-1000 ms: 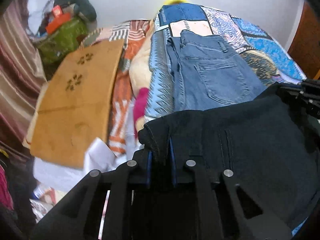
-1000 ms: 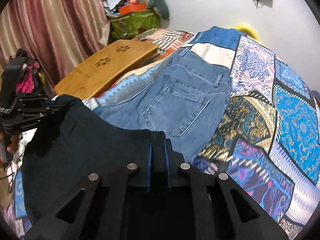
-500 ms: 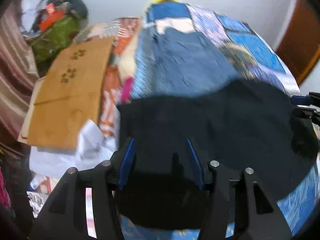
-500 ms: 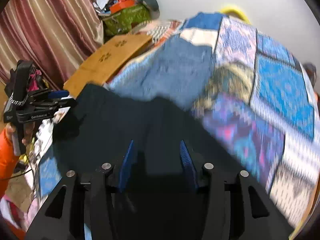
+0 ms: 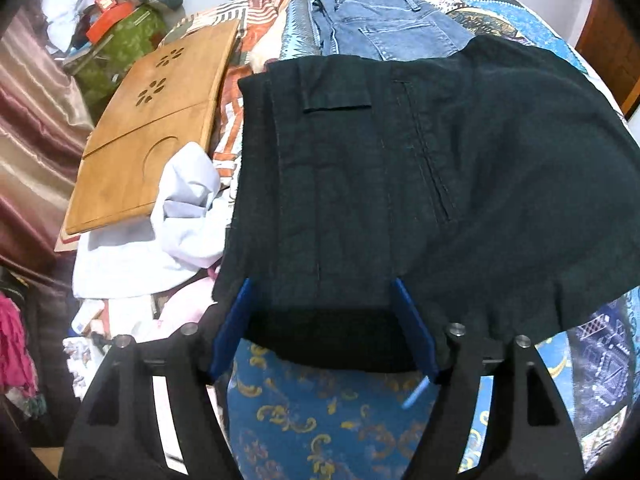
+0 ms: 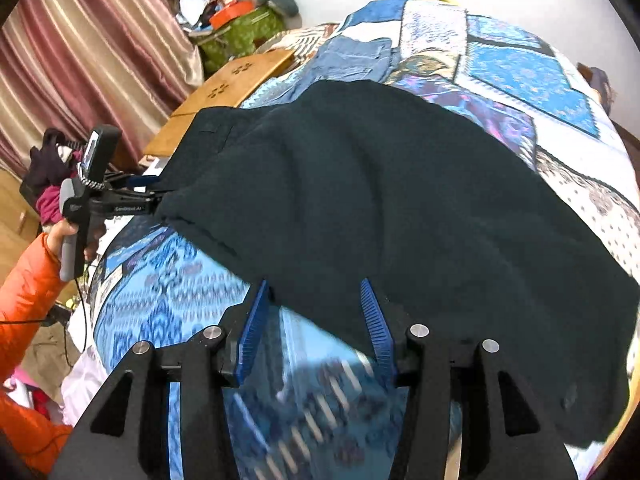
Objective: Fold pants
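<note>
Dark pants (image 5: 420, 184) lie spread flat on the bed's patchwork quilt (image 6: 516, 68), waistband end toward the left side; a belt loop and a slit pocket seam show in the left wrist view.

Left gripper (image 5: 320, 320): blue-padded fingers (image 5: 230, 328) stand wide apart at the near hem of the pants, the cloth edge between them but not pinched. In the right wrist view the same gripper (image 6: 148, 192) sits at the pants' left corner, held by a hand with an orange sleeve (image 6: 24, 300).

Right gripper (image 6: 316, 316): fingers (image 6: 374, 320) spread apart, straddling the near edge of the dark cloth; nothing clamped. Quilt below it is motion-blurred.

Folded blue jeans (image 5: 384, 28) lie beyond the pants, farther up the bed, partly overlapped by them. A wooden lap tray (image 5: 152, 128) rests beside the bed's left side, with crumpled white cloth (image 5: 160, 240) just below it. A striped curtain (image 6: 80, 48) hangs at far left.
</note>
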